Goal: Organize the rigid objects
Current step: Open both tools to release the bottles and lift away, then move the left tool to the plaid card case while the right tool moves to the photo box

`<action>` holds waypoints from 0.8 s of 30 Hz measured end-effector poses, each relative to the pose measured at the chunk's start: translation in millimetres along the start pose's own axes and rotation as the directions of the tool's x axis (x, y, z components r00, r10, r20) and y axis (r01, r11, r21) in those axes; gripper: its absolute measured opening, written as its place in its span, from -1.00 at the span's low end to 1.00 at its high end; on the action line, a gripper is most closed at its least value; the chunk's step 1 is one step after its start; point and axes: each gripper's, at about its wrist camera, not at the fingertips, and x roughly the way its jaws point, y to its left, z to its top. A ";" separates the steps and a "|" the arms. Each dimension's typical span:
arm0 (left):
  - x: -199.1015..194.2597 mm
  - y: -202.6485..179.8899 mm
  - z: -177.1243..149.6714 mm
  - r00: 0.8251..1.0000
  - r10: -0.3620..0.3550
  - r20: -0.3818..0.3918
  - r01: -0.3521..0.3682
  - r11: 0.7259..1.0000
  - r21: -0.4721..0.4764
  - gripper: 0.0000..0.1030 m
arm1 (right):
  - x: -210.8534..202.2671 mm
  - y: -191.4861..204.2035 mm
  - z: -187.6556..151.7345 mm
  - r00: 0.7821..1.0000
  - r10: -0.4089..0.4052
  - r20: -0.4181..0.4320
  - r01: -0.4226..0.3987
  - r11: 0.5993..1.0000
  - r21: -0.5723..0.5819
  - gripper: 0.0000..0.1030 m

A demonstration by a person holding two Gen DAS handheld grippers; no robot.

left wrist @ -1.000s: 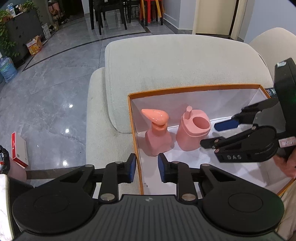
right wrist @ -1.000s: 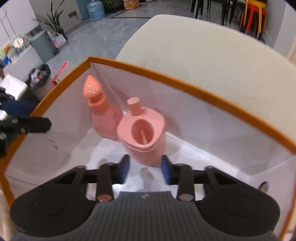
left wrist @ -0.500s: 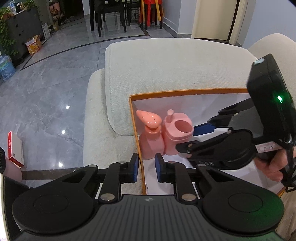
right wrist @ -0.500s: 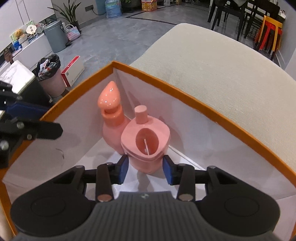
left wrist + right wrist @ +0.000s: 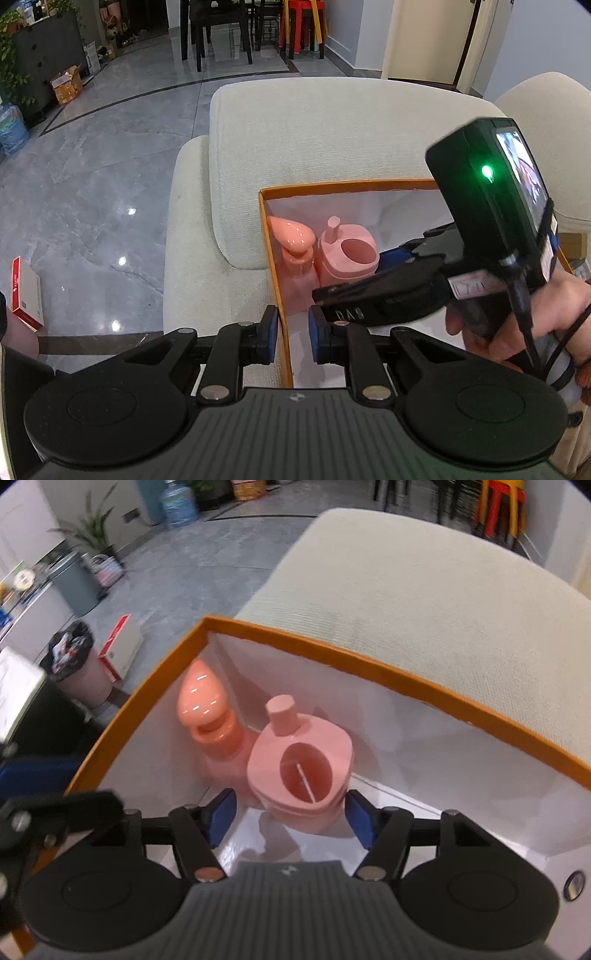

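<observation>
My left gripper (image 5: 291, 334) pinched the box (image 5: 274, 280) wall, so I let my right gripper (image 5: 287, 818) open slowly, clear of the pink cup (image 5: 301, 773), not bumping it.

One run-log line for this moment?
left claw: shut on box wall | right claw: opening around pink holder | pump bottle: corner

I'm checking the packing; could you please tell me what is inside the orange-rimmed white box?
The orange-rimmed white box holds a pink pump bottle and a pink holder, side by side; the near floor is hidden.
</observation>
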 end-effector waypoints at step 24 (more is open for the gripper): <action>0.2 -0.9 -1.6 1.000 0.016 -0.002 -0.016 1.000 -0.022 -0.63 | -17.2 -12.3 -16.4 0.999 0.021 0.031 -0.023 0.999 0.035 -0.37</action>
